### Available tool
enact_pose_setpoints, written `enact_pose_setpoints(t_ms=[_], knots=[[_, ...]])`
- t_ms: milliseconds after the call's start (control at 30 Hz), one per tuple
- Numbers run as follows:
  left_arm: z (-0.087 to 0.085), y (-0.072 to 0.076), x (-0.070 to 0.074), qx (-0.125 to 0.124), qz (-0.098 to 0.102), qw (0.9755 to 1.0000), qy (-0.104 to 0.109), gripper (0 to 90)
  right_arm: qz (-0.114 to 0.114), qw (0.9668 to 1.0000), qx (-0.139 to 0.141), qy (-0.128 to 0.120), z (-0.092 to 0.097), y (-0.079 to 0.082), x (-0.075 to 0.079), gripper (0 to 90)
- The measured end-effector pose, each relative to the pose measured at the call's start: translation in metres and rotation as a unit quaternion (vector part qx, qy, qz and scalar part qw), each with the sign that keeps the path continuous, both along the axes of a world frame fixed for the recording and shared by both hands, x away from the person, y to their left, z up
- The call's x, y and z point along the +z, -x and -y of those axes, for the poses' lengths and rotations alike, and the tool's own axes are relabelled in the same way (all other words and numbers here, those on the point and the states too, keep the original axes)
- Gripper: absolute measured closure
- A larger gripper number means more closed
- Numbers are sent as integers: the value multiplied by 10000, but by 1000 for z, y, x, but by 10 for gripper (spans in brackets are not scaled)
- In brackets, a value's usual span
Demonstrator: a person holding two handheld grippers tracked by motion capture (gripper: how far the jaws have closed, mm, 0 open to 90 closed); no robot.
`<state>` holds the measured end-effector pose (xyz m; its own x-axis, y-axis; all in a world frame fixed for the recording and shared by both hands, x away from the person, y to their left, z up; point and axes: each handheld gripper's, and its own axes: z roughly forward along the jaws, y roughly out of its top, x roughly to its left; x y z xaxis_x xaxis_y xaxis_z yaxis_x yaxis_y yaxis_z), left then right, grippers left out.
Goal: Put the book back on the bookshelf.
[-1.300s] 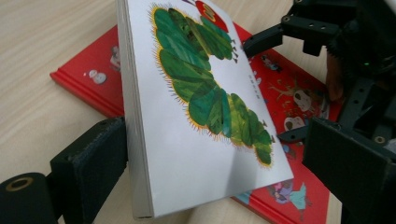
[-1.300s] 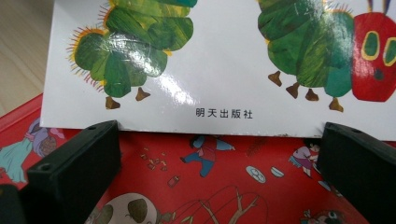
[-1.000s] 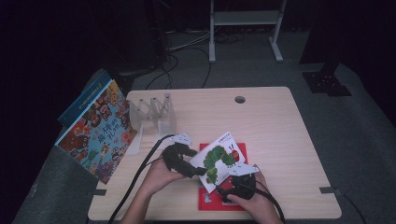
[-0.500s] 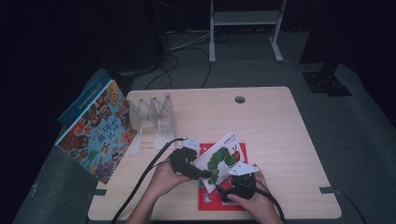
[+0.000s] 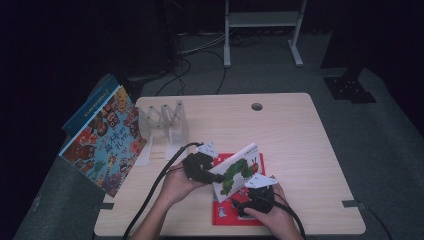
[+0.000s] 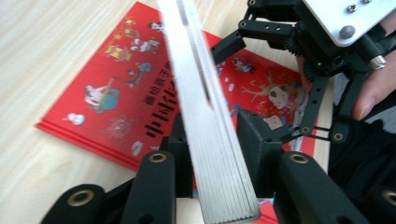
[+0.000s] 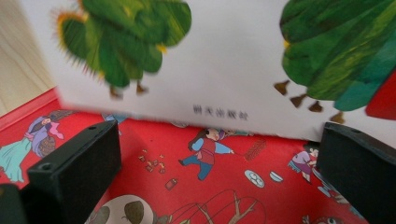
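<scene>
Left gripper with jaws just closed on the white caterpillar picture book, tilted up above the flat red picture book near the wooden table's near edge, right gripper spread open beside it.

Not much you can actually read here. The white caterpillar book has a small line of Chinese characters low on its cover, too blurry to make out. The red book has big dark Chinese title characters mid-cover; I can only catch 中国.
</scene>
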<state>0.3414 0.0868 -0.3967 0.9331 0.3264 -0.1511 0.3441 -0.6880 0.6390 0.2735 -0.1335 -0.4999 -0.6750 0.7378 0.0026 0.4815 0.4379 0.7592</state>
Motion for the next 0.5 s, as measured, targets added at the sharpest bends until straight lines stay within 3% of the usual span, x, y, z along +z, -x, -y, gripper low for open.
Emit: enact_pose_setpoints(t_ms=[200,367,467,500], knots=[[-1,-6,8,-43,106,9995,-284,732,-25,10000,90,3,2,-1,0,0],[-2,-7,10,-57,159,9990,-423,735,-101,9990,433,92,16,-5,2,0],[-2,-9,14,-46,193,9986,-498,713,-88,9987,493,47,33,-8,7,187],[-2,-10,15,-38,190,9985,-505,708,-171,9989,440,64,41,-11,9,120]])
